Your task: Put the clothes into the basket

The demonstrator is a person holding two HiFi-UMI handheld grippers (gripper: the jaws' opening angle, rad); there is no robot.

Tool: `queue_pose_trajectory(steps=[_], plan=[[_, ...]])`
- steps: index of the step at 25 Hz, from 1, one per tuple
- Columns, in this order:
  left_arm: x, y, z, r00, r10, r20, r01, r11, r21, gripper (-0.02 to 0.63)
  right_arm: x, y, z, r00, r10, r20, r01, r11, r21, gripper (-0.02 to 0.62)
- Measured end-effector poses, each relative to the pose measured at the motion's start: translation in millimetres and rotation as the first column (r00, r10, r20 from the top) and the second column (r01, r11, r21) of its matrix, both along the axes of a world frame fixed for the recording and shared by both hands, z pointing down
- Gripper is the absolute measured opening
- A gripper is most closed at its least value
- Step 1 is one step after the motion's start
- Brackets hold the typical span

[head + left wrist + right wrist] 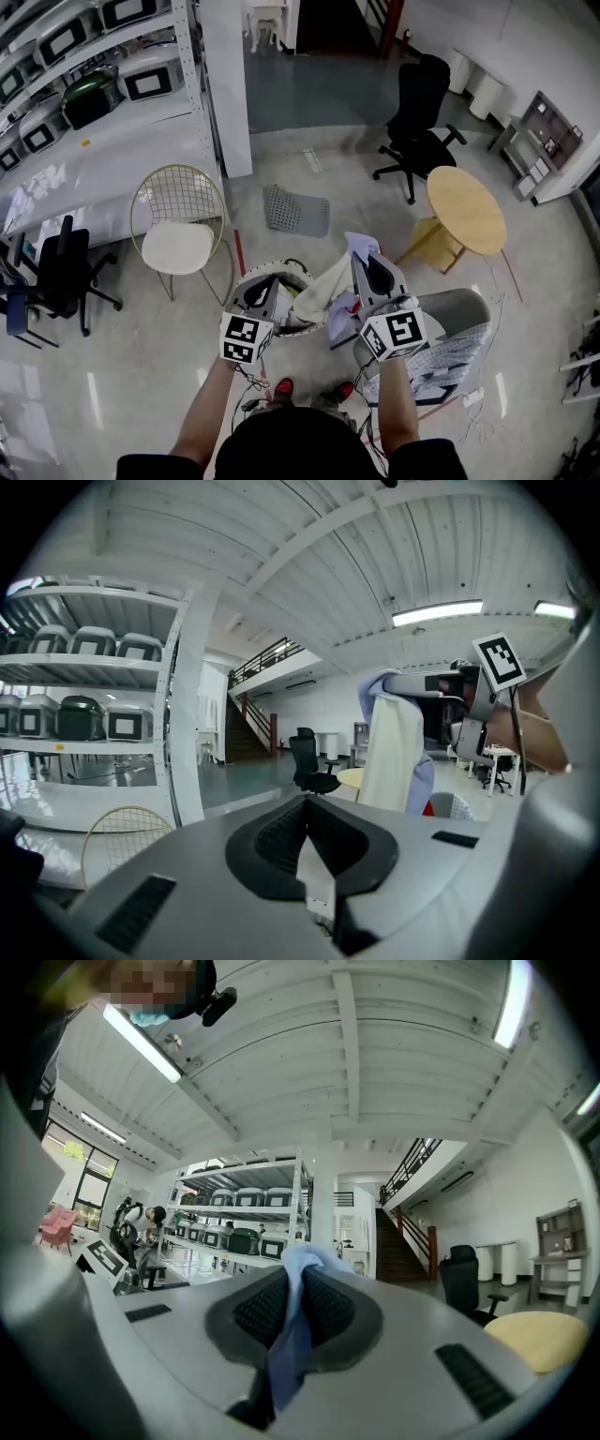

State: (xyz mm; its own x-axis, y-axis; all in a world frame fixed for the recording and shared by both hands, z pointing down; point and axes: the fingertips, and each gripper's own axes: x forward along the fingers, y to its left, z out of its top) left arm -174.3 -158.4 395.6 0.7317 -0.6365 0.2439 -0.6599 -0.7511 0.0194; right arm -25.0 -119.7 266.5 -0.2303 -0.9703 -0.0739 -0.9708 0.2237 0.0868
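While looked at along the right tongs [292, 1283], found pressed together on a light-blue garment [289, 1354], bunched above the tips and trailing down through the seam between the ribbed pads [330, 1309]. From the head view, held out level past the person's forearm, with that garment showing as a cream length topped by blue, slanting down and left toward the left tongs [272, 289]. Lower end overlapping the right rim of the white perforated basket [292, 328] on the floor; raised over it, not lying inside. Along the left tongs, pads pressed together at the tips, nothing sticking out beyond them; only a pale sliver in the seam, impossible to tell whether cloth. Beyond those tips, to the right, cream and blue fabric hanging straight from the other tool, apart from the left pads. Near right, beside the person's right arm: a checked cloth [441, 361] draped on a grey seat [459, 305]. Farther off on the floor: a grey mat [295, 211]. Left of the mat, a gold wire chair [178, 230] with a white cushion. Far right, a round wooden table [466, 211], and beyond it a black office chair [417, 122].
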Motion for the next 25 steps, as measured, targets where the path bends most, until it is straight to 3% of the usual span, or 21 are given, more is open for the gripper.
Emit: queue_pose_trajectory(steps=[14, 25], plan=[[-94, -41, -2, 0.982, -0.187, -0.02, 0.187, 0.982, 0.008, 0.006, -84, -77, -18, 0.985, -0.173, -0.016, 0.174, 0.984, 0.03, 0.043], [-132, -50, 5, 0.969, -0.248, -0.003, 0.248, 0.969, -0.007, 0.006, -122, -102, 1, 0.973, -0.231, 0.0, 0.231, 0.973, -0.004, 0.043]])
